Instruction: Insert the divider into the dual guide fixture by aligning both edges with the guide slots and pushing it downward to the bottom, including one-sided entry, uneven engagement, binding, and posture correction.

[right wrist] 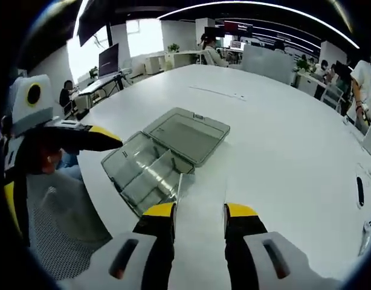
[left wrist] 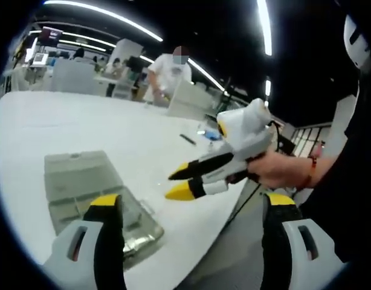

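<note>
Big white counter point(right wrist: 276, 139), smooth, matte, rounded edge. On it near the edge: clear plastic box point(right wrist: 150, 170), rectangular, lid point(right wrist: 187, 135) flipped flat beside it, inner walls split it into compartments.

Right gripper point(right wrist: 199, 212) low over counter, just past the box; jaws part-closed, pinching a thin clear flat divider point(right wrist: 200, 196), upright btwn yellow tips. In left gripper view a bare hand point(left wrist: 281, 169) w/ red wrist band holds it, pointing down-left.

Left gripper point(left wrist: 191, 205): jaws spread wide, nothing btwn them, box below left jaw.

No legible writing.
</note>
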`<move>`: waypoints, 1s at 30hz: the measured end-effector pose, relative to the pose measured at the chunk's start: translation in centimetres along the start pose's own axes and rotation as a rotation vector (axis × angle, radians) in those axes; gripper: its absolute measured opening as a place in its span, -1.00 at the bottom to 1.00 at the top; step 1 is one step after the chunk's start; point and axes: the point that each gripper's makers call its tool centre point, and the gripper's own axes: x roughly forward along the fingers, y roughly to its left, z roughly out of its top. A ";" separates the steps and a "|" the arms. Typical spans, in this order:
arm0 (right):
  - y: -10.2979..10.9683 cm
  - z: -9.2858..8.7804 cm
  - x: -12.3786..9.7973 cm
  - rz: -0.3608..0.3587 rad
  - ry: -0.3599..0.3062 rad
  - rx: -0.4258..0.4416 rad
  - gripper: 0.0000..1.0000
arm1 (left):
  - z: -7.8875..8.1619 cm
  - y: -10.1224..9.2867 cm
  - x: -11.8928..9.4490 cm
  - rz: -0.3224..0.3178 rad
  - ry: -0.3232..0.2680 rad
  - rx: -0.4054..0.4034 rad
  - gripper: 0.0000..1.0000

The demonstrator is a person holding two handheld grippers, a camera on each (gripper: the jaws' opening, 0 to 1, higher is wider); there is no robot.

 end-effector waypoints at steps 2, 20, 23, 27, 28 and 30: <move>0.2 0.1 -0.1 0.005 -0.005 -0.012 -0.45 | 0.0 -0.2 0.0 -0.002 -0.001 -0.005 0.88; 1.0 0.6 -0.8 0.101 -0.040 -0.084 -0.45 | 0.8 0.4 -0.6 0.171 -0.060 -0.057 0.88; 1.3 0.7 -0.9 0.126 -0.044 -0.099 -0.45 | 1.0 0.3 -0.7 0.188 -0.076 -0.045 0.89; 1.1 1.2 -1.3 0.095 -0.059 -0.099 -0.45 | 1.1 0.8 -1.0 0.192 -0.095 -0.057 0.89; 1.3 1.4 -1.4 0.097 -0.072 -0.088 -0.45 | 0.9 0.8 -1.0 0.185 -0.093 -0.056 0.89; 1.1 1.6 -1.7 0.074 -0.081 -0.079 -0.45 | 0.5 1.0 -1.1 0.175 -0.062 -0.061 0.88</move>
